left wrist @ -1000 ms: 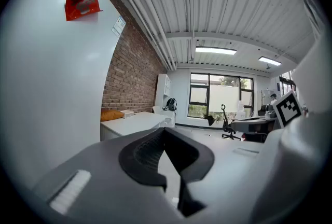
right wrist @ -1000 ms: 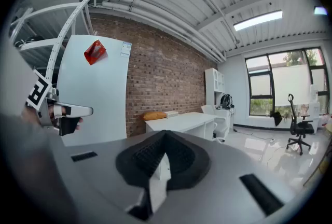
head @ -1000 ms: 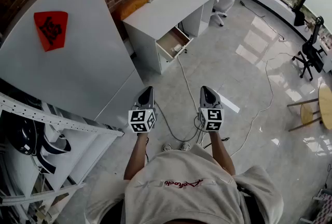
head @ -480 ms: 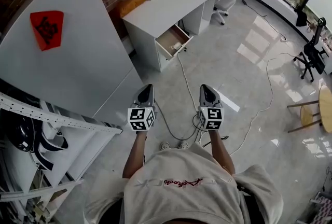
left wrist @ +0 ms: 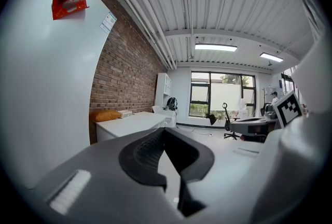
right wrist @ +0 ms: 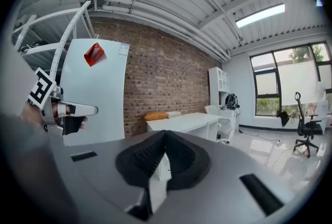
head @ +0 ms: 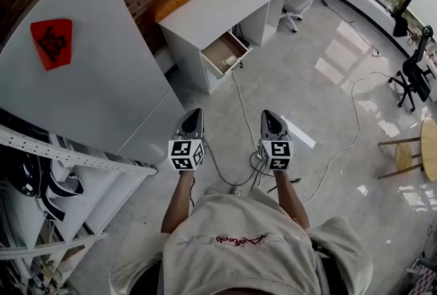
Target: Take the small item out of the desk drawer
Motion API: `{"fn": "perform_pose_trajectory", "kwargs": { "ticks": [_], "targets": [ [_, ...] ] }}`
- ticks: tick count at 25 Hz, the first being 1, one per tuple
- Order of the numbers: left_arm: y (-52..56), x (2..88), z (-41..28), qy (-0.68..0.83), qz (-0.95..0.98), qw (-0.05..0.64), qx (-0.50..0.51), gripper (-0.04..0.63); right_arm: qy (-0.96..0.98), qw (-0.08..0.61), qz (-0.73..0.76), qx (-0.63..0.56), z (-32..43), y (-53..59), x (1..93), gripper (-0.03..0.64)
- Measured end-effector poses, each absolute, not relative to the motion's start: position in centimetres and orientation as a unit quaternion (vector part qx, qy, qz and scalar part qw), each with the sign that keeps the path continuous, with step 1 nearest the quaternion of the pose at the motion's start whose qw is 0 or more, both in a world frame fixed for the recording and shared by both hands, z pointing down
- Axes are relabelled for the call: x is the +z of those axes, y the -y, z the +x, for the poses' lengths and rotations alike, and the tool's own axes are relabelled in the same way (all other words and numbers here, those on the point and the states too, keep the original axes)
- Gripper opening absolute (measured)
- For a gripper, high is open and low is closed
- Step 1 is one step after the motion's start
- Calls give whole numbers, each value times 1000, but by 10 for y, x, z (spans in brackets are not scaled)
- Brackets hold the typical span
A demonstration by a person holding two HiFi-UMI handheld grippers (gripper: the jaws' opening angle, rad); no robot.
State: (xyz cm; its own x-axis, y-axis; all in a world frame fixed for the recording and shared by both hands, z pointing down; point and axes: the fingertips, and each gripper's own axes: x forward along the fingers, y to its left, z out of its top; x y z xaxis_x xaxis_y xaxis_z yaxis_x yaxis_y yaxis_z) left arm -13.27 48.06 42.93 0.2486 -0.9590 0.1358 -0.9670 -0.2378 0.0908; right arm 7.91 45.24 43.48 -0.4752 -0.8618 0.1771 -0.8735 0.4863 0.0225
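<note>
Far ahead, the open drawer (head: 224,53) of the white surface (head: 218,3) holds a pale small item (head: 231,59); it has barely shifted in view, so left tongs (head: 193,115) and right tongs (head: 268,116), both pressed together and empty, remain well apart from it

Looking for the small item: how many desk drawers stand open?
1: the drawer pulled out from the white desk, on its side facing the person. Other drawers may be hidden.
</note>
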Motion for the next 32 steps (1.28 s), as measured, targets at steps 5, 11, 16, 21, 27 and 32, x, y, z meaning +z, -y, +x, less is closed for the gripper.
{"fn": "perform_pose_trajectory", "kwargs": {
  "ticks": [5,11,16,21,27,32],
  "targets": [
    [-475,437,-116,614,784,82,26,9,861,84,501,37,92,-445,441,11],
    [-469,445,-106,617,781,91,27,8,862,92,498,42,102,-438,448,11],
    [-457,449,-107,618,780,94,27,8,862,92,497,43,100,-424,448,11],
    [-436,456,-111,618,780,98,31,8,862,93,496,44,95,-403,453,11],
    [-388,461,-120,610,786,101,30,8,859,99,499,49,84,-362,462,11],
    [-336,462,-129,598,795,103,29,8,856,98,507,42,72,-316,457,11]
  ]
}}
